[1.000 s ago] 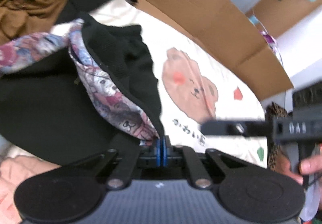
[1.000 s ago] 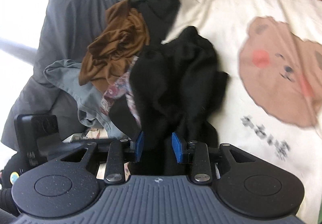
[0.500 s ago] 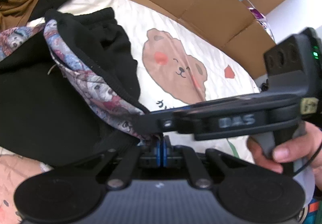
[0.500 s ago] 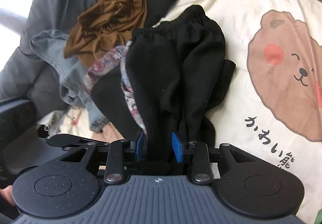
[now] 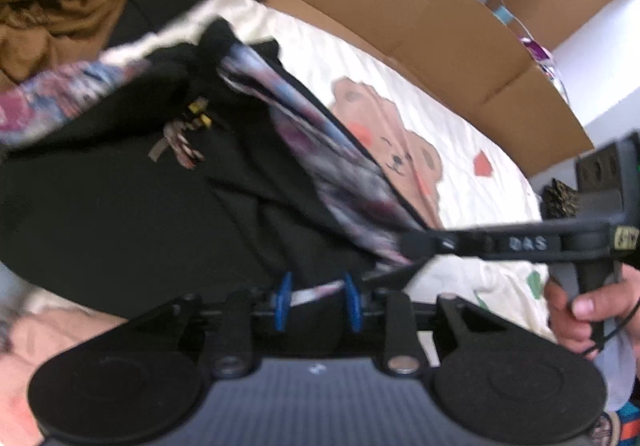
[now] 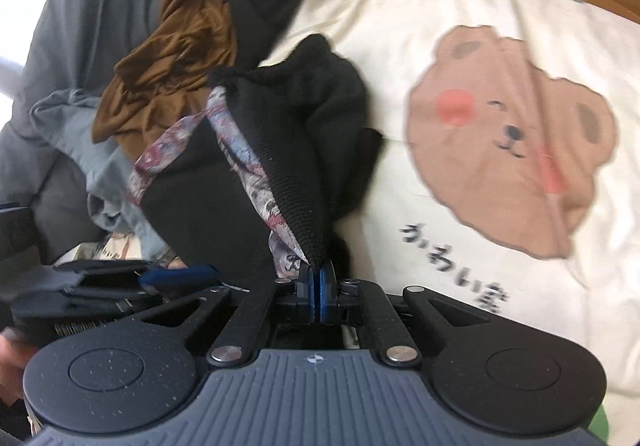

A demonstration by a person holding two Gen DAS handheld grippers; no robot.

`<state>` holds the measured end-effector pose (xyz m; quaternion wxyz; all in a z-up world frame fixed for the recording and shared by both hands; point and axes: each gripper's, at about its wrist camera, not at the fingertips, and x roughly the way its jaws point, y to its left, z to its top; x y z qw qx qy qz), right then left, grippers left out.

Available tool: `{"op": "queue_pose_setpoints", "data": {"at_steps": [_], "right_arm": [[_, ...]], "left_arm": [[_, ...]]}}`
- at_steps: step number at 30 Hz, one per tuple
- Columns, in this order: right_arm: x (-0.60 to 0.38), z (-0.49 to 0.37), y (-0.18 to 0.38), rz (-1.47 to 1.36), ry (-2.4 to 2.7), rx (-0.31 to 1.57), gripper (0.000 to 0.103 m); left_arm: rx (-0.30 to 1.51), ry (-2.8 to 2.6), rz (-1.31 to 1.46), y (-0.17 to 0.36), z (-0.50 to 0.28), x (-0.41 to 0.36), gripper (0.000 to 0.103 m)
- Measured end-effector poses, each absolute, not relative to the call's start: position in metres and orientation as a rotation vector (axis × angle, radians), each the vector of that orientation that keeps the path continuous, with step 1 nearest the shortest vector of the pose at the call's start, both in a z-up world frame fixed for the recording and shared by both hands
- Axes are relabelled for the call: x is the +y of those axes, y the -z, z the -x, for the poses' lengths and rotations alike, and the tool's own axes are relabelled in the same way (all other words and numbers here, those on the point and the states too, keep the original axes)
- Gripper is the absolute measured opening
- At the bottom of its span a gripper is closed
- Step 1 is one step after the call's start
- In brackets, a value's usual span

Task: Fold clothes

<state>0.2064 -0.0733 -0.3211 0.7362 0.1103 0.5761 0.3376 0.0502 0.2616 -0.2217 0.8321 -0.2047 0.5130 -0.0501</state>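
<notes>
A black garment [image 5: 120, 205] with a patterned floral lining [image 5: 344, 173] lies on a cream bear-print bedsheet [image 5: 472, 133]. My left gripper [image 5: 318, 300] is open, with its blue pads spread around a bit of lining at the garment's near edge. My right gripper [image 6: 318, 286] is shut on the black garment [image 6: 288, 149] at its hem, where the lining [image 6: 248, 161] meets the knit, and pulls it taut. The right gripper also shows in the left wrist view [image 5: 416, 246], held by a hand and pinching the lining.
A brown garment [image 6: 172, 61], grey-blue clothes [image 6: 76, 125] and a dark grey blanket [image 6: 80, 5] are piled at the left. Cardboard [image 5: 420, 17] walls the bed's far side. The bear print [image 6: 516, 141] covers the sheet at the right.
My left gripper has opened and let go of the garment edge. My right gripper has shut on the hem and drawn it taut.
</notes>
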Motion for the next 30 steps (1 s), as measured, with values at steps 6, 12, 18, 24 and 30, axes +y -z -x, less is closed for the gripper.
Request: {"op": "queue_pose_setpoints", "data": {"at_steps": [6,12,18,24,30], "right_arm": [[-0.107,-0.208,0.323,-0.271,-0.652,1.236,0.000],[-0.137,-0.211,0.327,-0.304,-0.588,1.223,0.000],[-0.172,-0.214,0.332,-0.333,-0.512,1.228,0.000],[-0.212,-0.214,0.332,-0.362,-0.422,1.217,0.000],[-0.248,-0.208,0.338,-0.416,-0.343,1.214,0.000]], "left_arm": [[1.063,-0.049,0.385,0.233,-0.067,0.294,0.047],[1.061,-0.197,0.315,0.234,-0.071,0.334,0.049],[0.996,-0.385,0.304,0.236,-0.085,0.365,0.072],[0.971,-0.473,0.250,0.241,-0.090,0.377,0.074],[1.001,-0.492,0.206,0.262,-0.095,0.384,0.086]]}}
